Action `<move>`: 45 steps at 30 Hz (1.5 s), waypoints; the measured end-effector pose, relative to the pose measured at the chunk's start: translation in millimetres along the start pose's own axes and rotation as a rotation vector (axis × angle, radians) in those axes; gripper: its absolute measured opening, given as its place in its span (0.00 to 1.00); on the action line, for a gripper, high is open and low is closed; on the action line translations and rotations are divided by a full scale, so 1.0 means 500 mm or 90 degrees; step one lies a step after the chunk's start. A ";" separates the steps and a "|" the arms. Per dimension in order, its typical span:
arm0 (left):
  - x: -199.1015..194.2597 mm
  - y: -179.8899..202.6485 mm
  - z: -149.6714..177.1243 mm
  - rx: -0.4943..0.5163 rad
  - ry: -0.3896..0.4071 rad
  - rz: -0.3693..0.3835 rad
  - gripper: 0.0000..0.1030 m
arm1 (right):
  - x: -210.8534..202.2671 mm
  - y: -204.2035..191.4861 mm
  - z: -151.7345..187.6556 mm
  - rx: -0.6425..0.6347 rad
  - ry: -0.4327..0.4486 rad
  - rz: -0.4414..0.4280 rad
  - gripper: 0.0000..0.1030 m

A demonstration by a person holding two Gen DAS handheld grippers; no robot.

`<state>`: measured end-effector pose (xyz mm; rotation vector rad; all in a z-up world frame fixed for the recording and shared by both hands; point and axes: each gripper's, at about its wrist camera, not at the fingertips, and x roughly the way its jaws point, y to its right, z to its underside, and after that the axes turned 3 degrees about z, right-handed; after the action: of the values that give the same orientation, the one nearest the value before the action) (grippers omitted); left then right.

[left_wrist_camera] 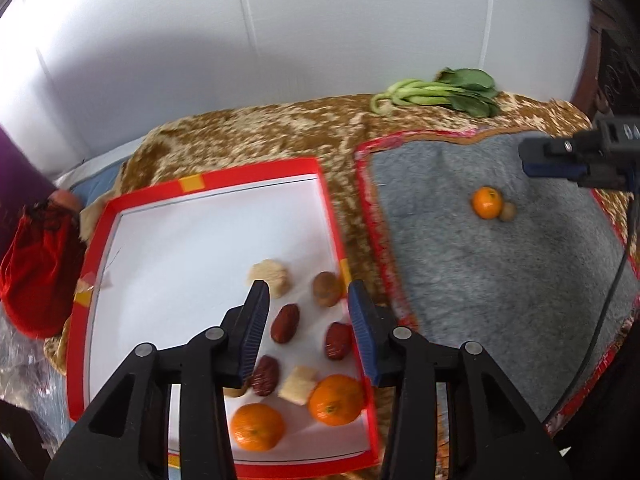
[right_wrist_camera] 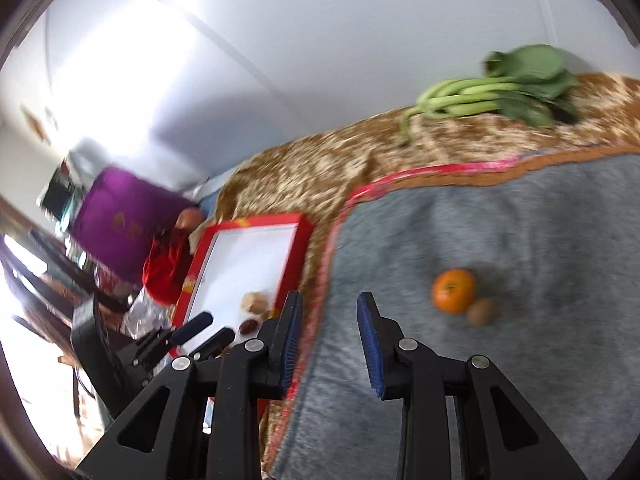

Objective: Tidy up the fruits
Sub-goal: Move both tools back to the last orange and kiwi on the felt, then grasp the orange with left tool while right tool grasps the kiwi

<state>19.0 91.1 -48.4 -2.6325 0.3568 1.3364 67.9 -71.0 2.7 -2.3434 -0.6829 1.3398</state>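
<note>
A red-rimmed white tray [left_wrist_camera: 256,172] holds two oranges [left_wrist_camera: 336,400], three dark red dates [left_wrist_camera: 285,323], a brown kiwi [left_wrist_camera: 326,289] and two beige pieces [left_wrist_camera: 270,276]. My left gripper [left_wrist_camera: 308,292] hangs over the tray's near right part, open, with nothing between its blue pads. To the right, one orange [right_wrist_camera: 454,290] and a small kiwi [right_wrist_camera: 482,311] lie touching on the grey mat [right_wrist_camera: 520,240]. My right gripper [right_wrist_camera: 329,304] is open and empty above the mat's left part, with that pair ahead and to its right.
A bunch of leafy greens [left_wrist_camera: 440,94] lies at the far edge of the brown patterned cloth [left_wrist_camera: 260,136]. Left of the tray sit a red bag [left_wrist_camera: 40,272] and a purple box [right_wrist_camera: 120,228]. A black cable [left_wrist_camera: 608,312] crosses the mat's right side.
</note>
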 end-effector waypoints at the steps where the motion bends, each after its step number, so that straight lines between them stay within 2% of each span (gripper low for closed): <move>1: 0.002 0.013 -0.003 0.010 0.003 0.003 0.38 | -0.016 0.028 -0.005 0.021 0.007 0.005 0.30; 4: 0.011 0.062 -0.015 0.040 0.006 0.037 0.38 | -0.038 0.081 -0.011 0.058 0.010 0.025 0.30; 8: 0.038 0.113 -0.044 0.046 0.001 0.096 0.38 | -0.042 0.143 -0.010 0.108 -0.016 0.054 0.30; 12: 0.070 0.158 -0.082 0.061 0.005 0.104 0.48 | -0.040 0.167 -0.009 0.129 -0.037 0.067 0.30; 18: 0.124 0.228 -0.118 0.111 -0.011 0.136 0.48 | -0.035 0.187 -0.010 0.150 -0.055 0.069 0.30; 24: 0.166 0.263 -0.134 0.136 -0.035 0.171 0.48 | -0.042 0.200 -0.019 0.159 -0.050 0.066 0.30; 27: 0.181 0.281 -0.138 0.159 -0.044 0.163 0.48 | -0.037 0.201 -0.023 0.157 -0.054 0.066 0.30; 41: 0.233 0.304 -0.147 0.178 -0.066 0.168 0.48 | -0.019 0.213 -0.016 0.165 -0.074 0.061 0.31; 43: 0.230 0.300 -0.146 0.178 -0.058 0.166 0.43 | -0.013 0.213 -0.013 0.167 -0.080 0.065 0.31; 44: 0.228 0.298 -0.146 0.177 -0.053 0.166 0.33 | -0.010 0.213 -0.013 0.167 -0.082 0.068 0.31; 45: 0.225 0.294 -0.147 0.175 -0.051 0.170 0.31 | -0.006 0.212 -0.012 0.168 -0.086 0.070 0.32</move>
<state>97.6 -83.8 -102.6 -2.3586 0.8391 1.3497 96.4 -160.1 -47.9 -2.1220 -0.3903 1.5441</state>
